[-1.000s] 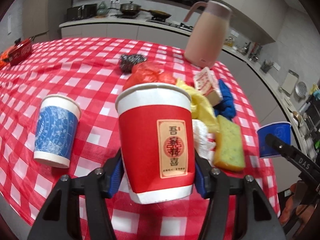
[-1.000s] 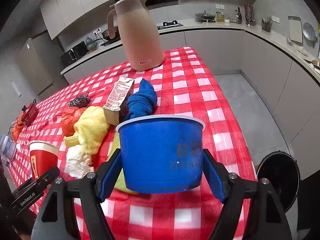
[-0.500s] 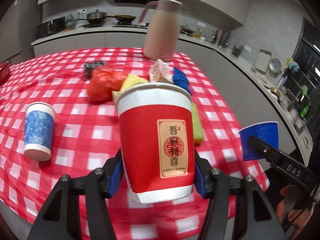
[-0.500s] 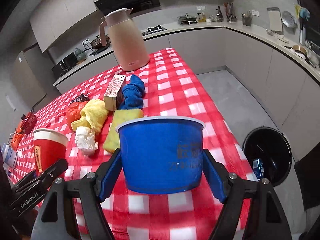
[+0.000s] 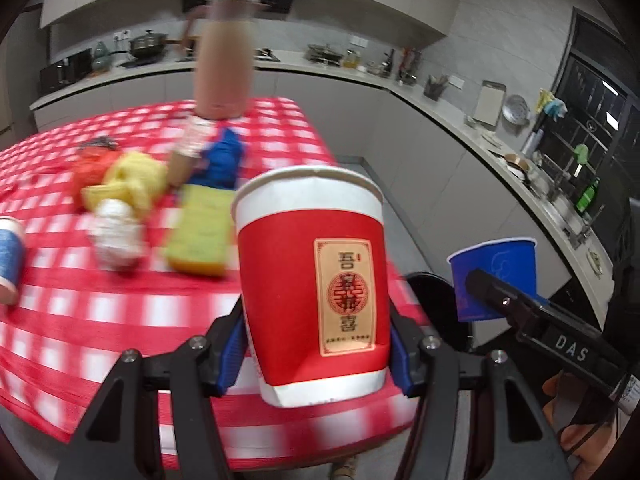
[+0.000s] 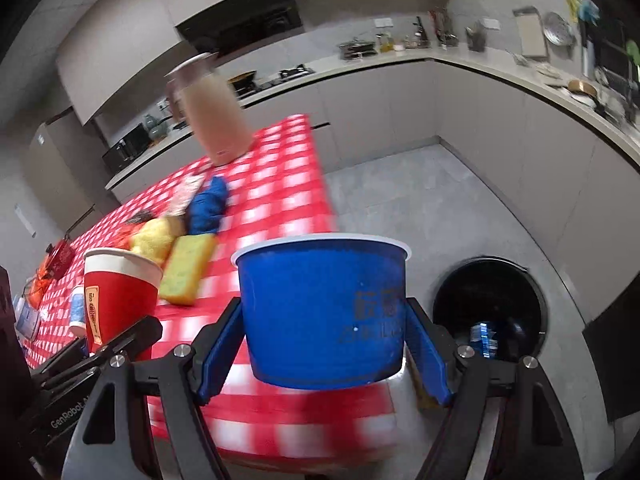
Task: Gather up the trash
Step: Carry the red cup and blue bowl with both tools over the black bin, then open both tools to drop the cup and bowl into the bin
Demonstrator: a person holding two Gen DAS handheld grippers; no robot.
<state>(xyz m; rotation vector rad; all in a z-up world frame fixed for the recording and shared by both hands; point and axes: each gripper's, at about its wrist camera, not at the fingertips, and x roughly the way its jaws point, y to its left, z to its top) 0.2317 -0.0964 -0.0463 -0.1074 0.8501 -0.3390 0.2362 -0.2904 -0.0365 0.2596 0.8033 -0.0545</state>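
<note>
- Cups ride upright in my grips — red cup (image 5: 310, 296) clamped in my left gripper (image 5: 316, 340), blue cup (image 6: 324, 312) in my right gripper (image 6: 324, 344).
- Black bin (image 6: 490, 316) sits on the floor, right of the table (image 6: 276, 200) — nearer my right hand.

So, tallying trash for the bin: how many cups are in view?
3. A red cup is in the left gripper, a blue cup in the right gripper, and a blue-patterned cup stands on the table. Others may be hidden.
</note>
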